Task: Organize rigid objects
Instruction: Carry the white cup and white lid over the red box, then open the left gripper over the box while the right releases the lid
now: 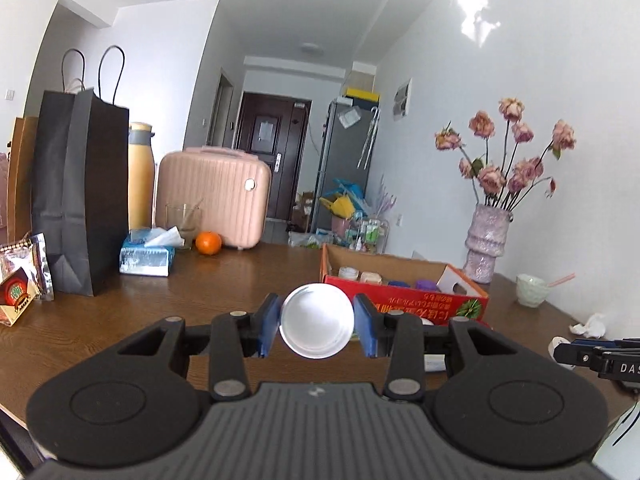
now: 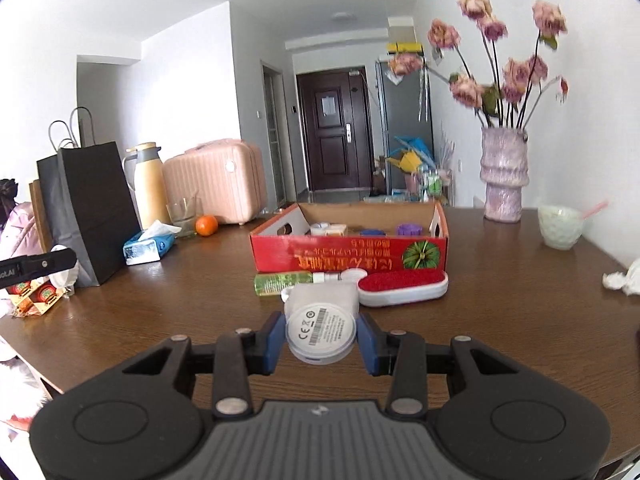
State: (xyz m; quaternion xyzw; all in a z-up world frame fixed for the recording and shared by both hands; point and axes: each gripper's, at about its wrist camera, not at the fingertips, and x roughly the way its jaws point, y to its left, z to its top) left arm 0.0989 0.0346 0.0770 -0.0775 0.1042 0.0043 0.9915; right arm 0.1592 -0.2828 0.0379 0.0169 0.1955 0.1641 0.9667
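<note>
Both pairs of jaws are clamping round white plastic things: the left gripper (image 1: 316, 322) is squeezing a smooth, glossy cap (image 1: 317, 321) between its blue pads, and the right gripper (image 2: 322, 340) is pinching a frosted cylinder (image 2: 321, 330) whose flat end is showing a printed label and barcode. Both are hanging above the near edge of the table (image 2: 520, 280).

The table is dark wood with a visible grain. A matte black paper bag (image 1: 80, 192) is standing at the left edge, beside a ribbed pink suitcase (image 1: 214, 196) at the far edge. The open cardboard box (image 2: 348, 246), red-printed outside and plain brown inside, is sitting mid-table, holding small jars and purple lids. A knobbly lilac vase (image 2: 504, 174) of dried roses is standing at the far right corner. Just in front of the box are lying an oval white brush (image 2: 402, 286) with a red bristly pad and a green bottle (image 2: 284, 282) on its side.
</note>
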